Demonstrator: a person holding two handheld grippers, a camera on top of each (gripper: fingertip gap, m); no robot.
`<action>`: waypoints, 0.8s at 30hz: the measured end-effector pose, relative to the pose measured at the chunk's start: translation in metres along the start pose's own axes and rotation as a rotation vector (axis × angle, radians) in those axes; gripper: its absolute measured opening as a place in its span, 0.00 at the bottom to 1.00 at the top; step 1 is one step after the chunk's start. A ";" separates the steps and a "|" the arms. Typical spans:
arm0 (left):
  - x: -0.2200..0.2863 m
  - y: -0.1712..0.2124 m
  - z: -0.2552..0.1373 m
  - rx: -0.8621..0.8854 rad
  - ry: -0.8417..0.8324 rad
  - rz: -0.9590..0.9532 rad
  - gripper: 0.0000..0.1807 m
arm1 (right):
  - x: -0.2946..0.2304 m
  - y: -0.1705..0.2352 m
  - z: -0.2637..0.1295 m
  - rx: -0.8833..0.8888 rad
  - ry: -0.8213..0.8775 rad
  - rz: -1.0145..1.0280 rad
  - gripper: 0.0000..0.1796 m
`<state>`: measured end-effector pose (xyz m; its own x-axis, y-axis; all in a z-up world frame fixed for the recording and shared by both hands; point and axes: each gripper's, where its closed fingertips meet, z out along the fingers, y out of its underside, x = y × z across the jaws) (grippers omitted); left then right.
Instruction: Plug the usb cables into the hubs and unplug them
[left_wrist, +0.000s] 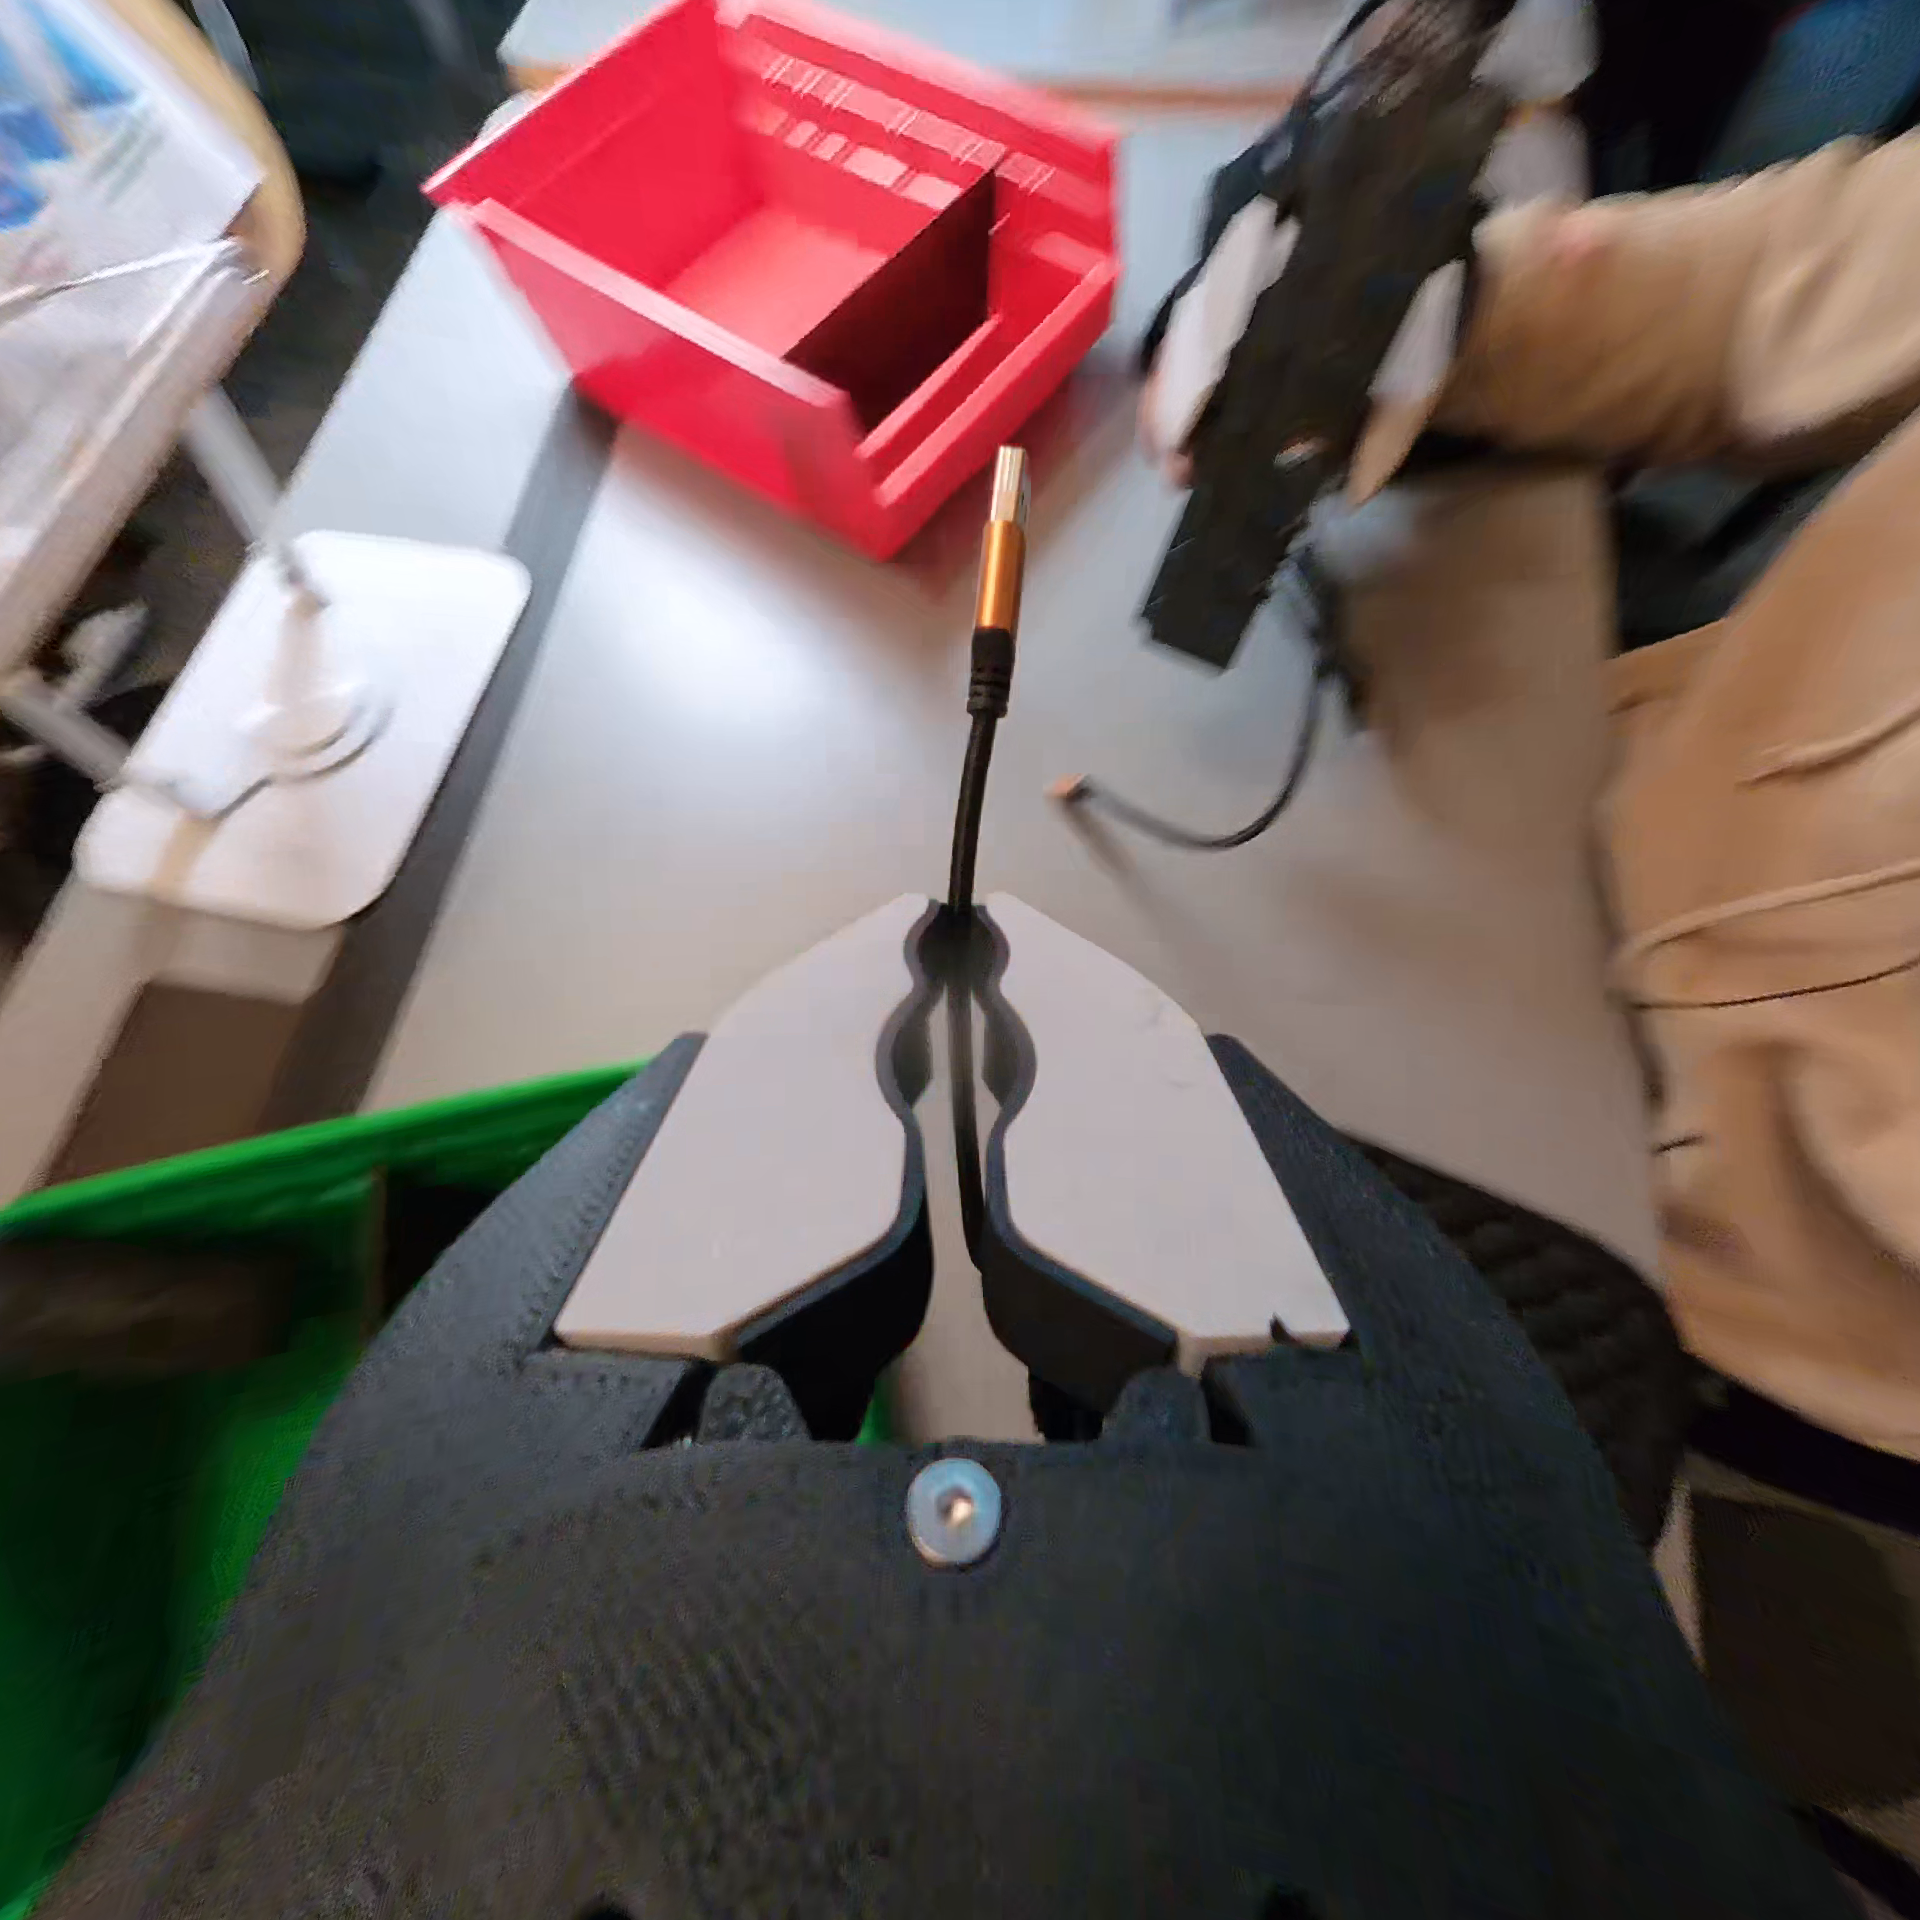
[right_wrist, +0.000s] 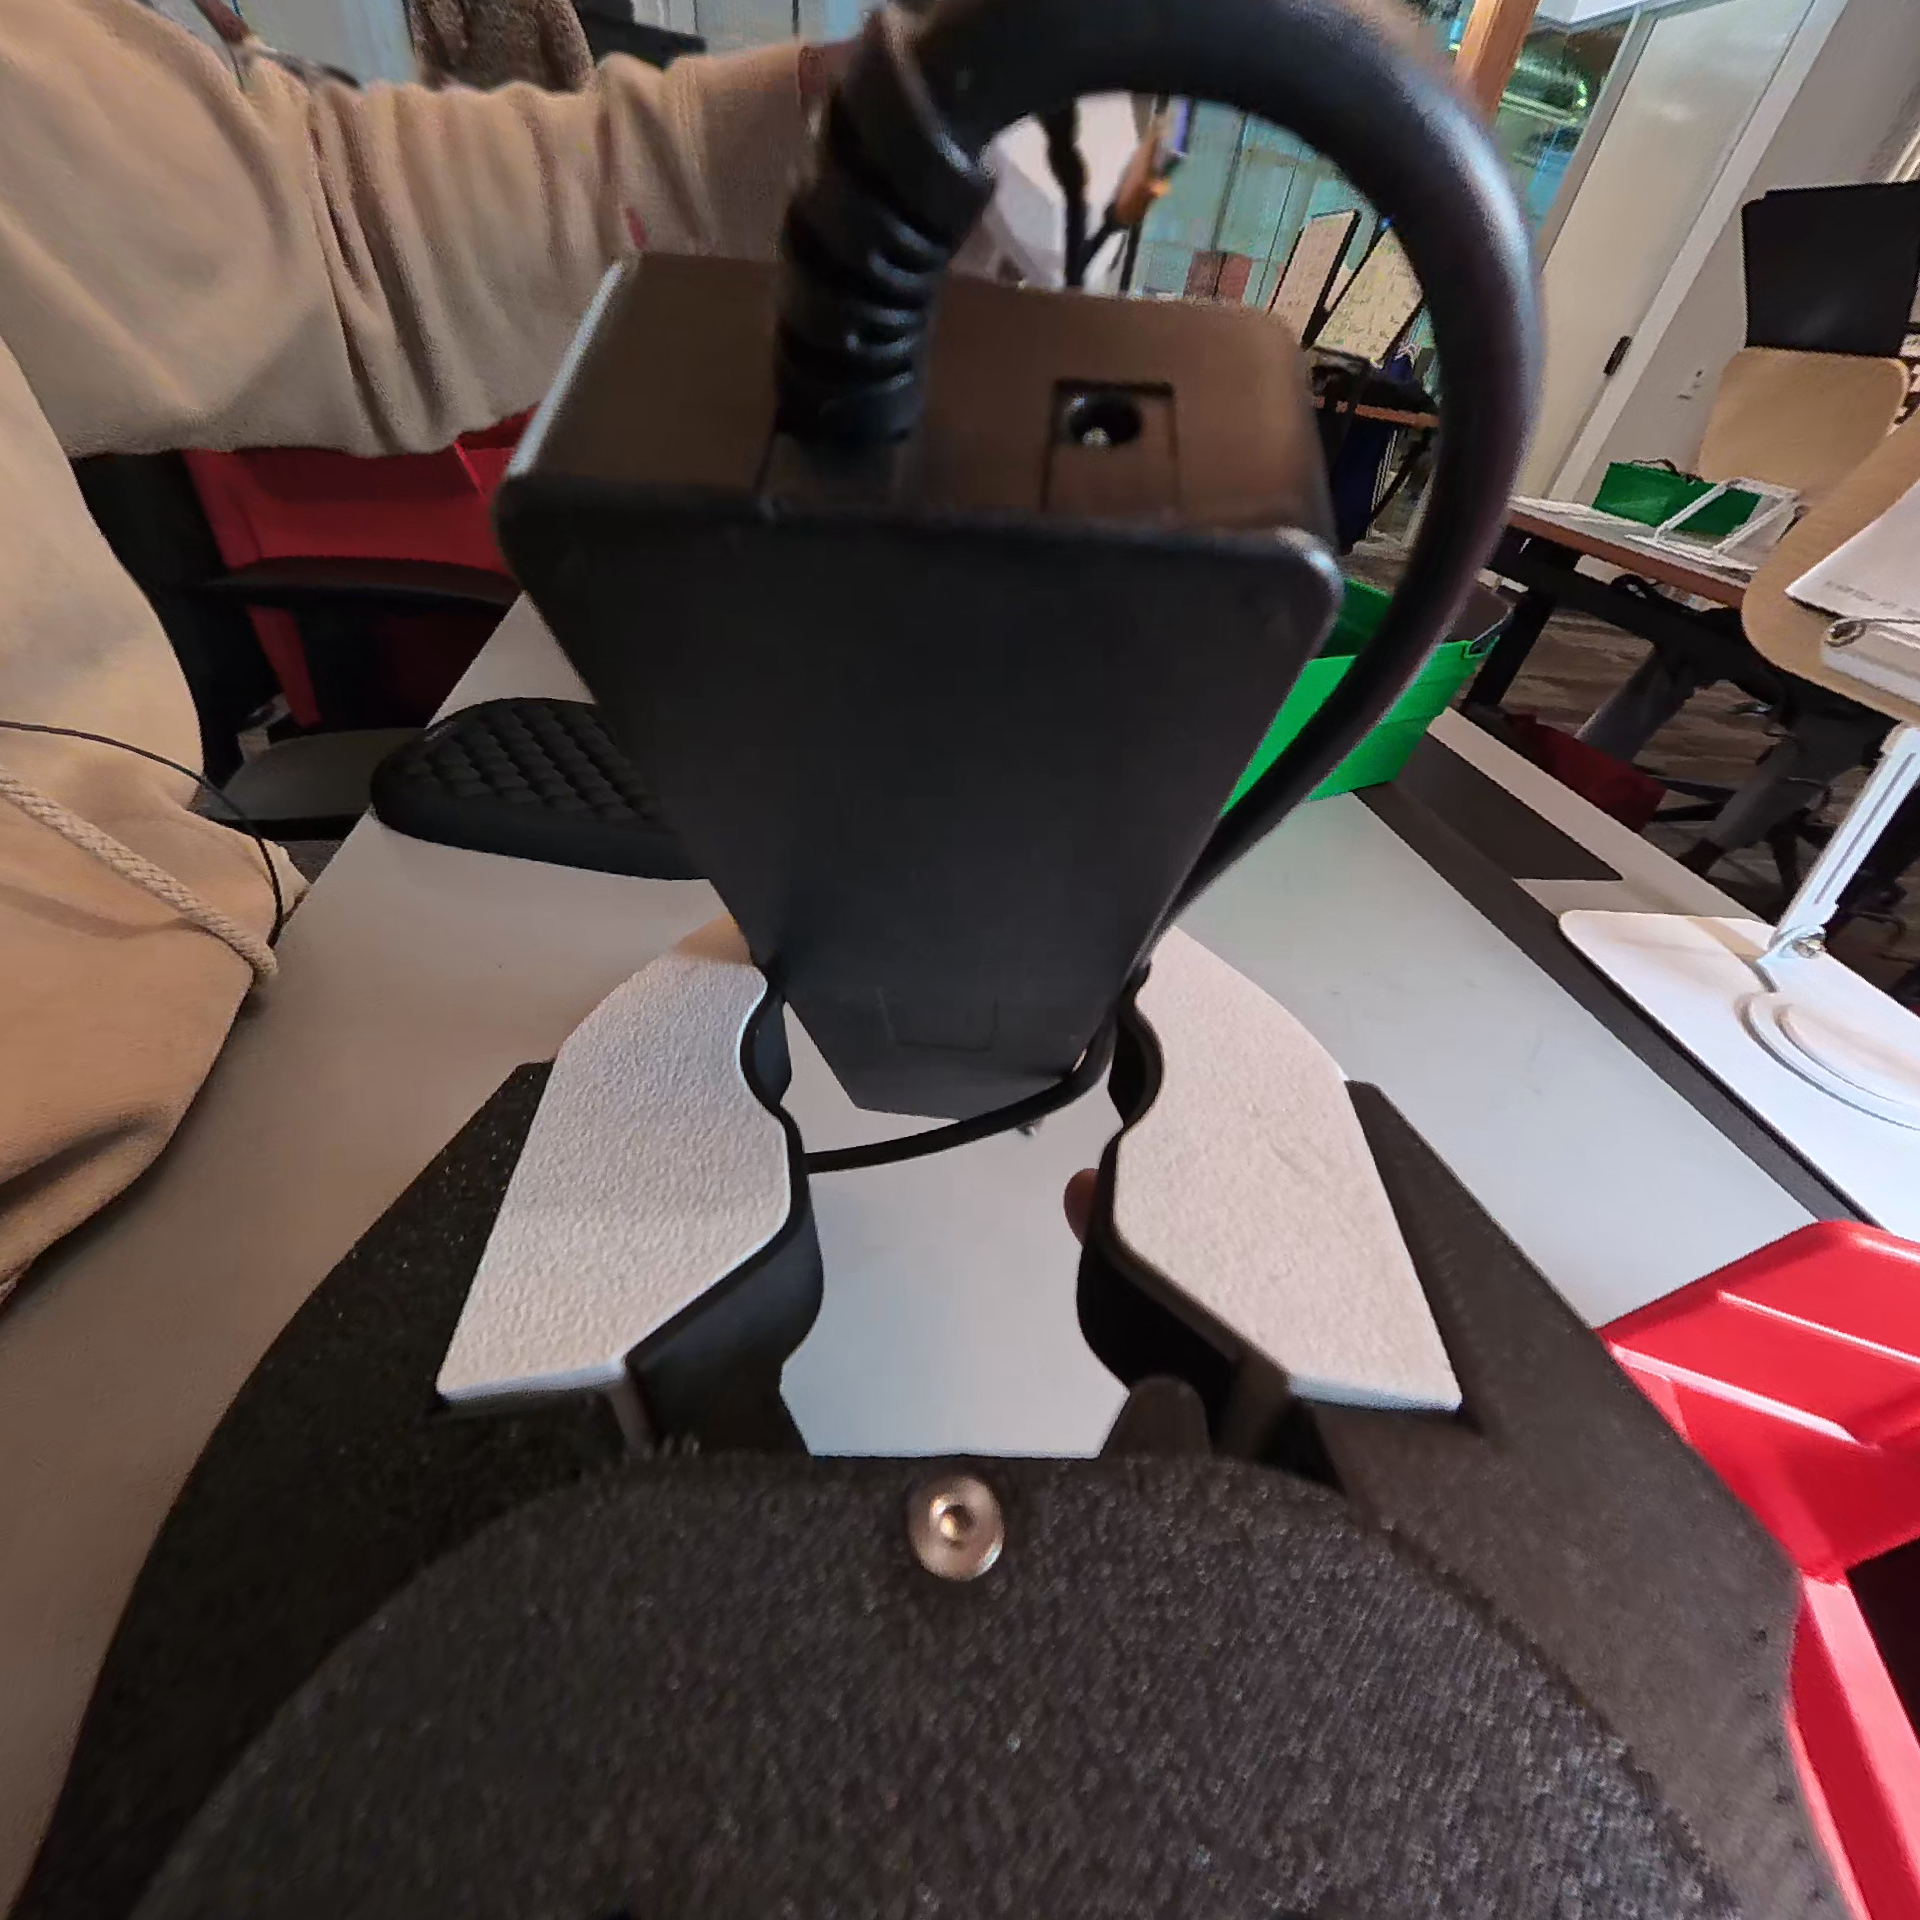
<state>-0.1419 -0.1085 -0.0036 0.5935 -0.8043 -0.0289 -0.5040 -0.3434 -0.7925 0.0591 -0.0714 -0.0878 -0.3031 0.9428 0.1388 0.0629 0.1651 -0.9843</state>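
Your left tongs (left_wrist: 961, 914) are clenched on the black USB cable (left_wrist: 971, 821) just behind its strain relief, so the orange-sleeved USB-A plug (left_wrist: 1006, 540) stands forward of the tips, free in the air above the surface (left_wrist: 727, 748). Your right tongs (right_wrist: 940, 1013) are clamped on the narrow end of the black USB hub (right_wrist: 914, 727), whose own thick lead (right_wrist: 1455, 312) curls up and over.

The plug sits on a length of bare cable, so it will likely bend if you push. Bring the hub's port face square to the plug, line up the flat metal shell, and press along the cable's axis; I cannot tell from here which face carries the ports. Hold the hub rigid and let the left side do the travelling.

Beyond the plug on the grey surface lies the red bin (left_wrist: 790, 270) with a black divider; left of the plug a white lamp base (left_wrist: 312, 717); nearer you than the plug, a green bin (left_wrist: 156, 1351). Farther off the right wrist view shows chairs and desks in an office room.
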 end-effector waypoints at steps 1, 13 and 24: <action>0.013 -0.003 0.008 0.039 0.060 -0.013 0.02 | 0.000 0.000 0.000 0.003 0.000 0.000 0.33; 0.086 0.031 0.098 0.216 0.420 -0.182 0.02 | -0.001 0.001 -0.006 0.023 -0.036 0.002 0.33; 0.025 0.029 0.097 0.341 -0.068 -0.144 0.02 | 0.006 0.005 -0.009 0.030 -0.034 0.036 0.33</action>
<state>-0.0804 -0.0917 -0.0863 0.6888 -0.7219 0.0661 -0.1817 -0.2602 -0.9483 0.0664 -0.0620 -0.0914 -0.3336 0.9374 0.1000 0.0464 0.1223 -0.9914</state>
